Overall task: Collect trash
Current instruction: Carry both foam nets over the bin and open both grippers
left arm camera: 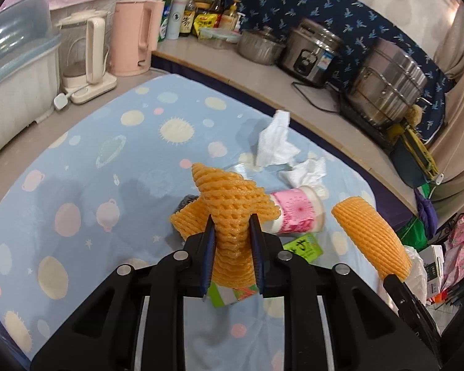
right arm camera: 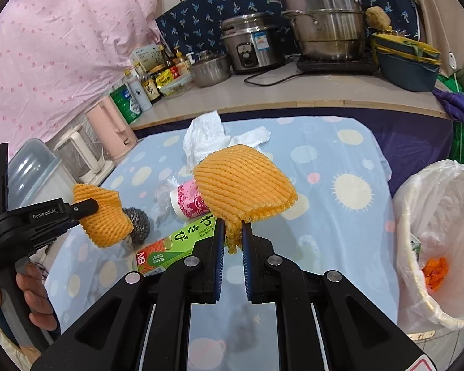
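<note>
My left gripper point(left arm camera: 232, 227) is shut on a crumpled orange foam fruit net point(left arm camera: 229, 198), held above the blue spotted tablecloth point(left arm camera: 108, 154). My right gripper point(right arm camera: 232, 225) is shut on a second, wider orange foam net point(right arm camera: 244, 182), also lifted off the cloth. That second net point(left arm camera: 371, 235) shows at the right in the left wrist view. On the cloth lie a pink paper cup point(right arm camera: 188, 201) on its side, a green box point(right arm camera: 176, 244), white tissues point(right arm camera: 207, 136) and a steel scourer point(right arm camera: 137, 219). A white-lined trash bin point(right arm camera: 417, 204) stands at the right, with orange scraps inside.
A person's hand point(right arm camera: 34, 293) holds the left gripper's handle. Two kettles point(left arm camera: 108, 46) stand at the back left of the cloth. Beyond it, the counter point(right arm camera: 294, 92) carries bottles, a rice cooker point(right arm camera: 250, 43) and a steel steamer pot point(right arm camera: 324, 15).
</note>
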`<action>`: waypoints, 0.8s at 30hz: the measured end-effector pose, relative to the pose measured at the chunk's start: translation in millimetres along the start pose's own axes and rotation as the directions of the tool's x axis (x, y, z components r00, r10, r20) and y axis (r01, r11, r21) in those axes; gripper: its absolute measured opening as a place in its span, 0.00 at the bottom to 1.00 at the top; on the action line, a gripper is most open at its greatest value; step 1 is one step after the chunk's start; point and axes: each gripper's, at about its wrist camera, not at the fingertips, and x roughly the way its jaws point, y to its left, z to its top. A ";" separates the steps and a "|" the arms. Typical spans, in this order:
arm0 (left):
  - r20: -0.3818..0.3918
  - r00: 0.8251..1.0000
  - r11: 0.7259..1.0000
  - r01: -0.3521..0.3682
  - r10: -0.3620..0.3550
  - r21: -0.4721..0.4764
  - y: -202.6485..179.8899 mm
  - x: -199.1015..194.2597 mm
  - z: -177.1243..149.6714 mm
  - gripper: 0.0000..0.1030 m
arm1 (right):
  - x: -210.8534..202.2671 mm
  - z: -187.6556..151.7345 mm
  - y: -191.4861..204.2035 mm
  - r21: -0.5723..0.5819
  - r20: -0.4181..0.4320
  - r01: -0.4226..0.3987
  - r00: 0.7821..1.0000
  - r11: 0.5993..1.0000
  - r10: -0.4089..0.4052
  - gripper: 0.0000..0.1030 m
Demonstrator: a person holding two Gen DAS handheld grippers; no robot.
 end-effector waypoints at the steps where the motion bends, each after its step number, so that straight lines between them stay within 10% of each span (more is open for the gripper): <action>1: 0.005 1.000 1.000 0.008 -0.008 0.008 -4.8 -4.6 -1.0 0.20 | -7.7 0.5 -3.2 0.005 0.014 0.002 1.000 1.000 -0.002 0.10; 24: -0.102 0.965 0.906 0.261 -0.240 0.333 -206.3 -33.4 -73.1 0.20 | -135.4 -28.3 -151.7 0.256 0.138 0.184 0.965 0.949 -0.224 0.10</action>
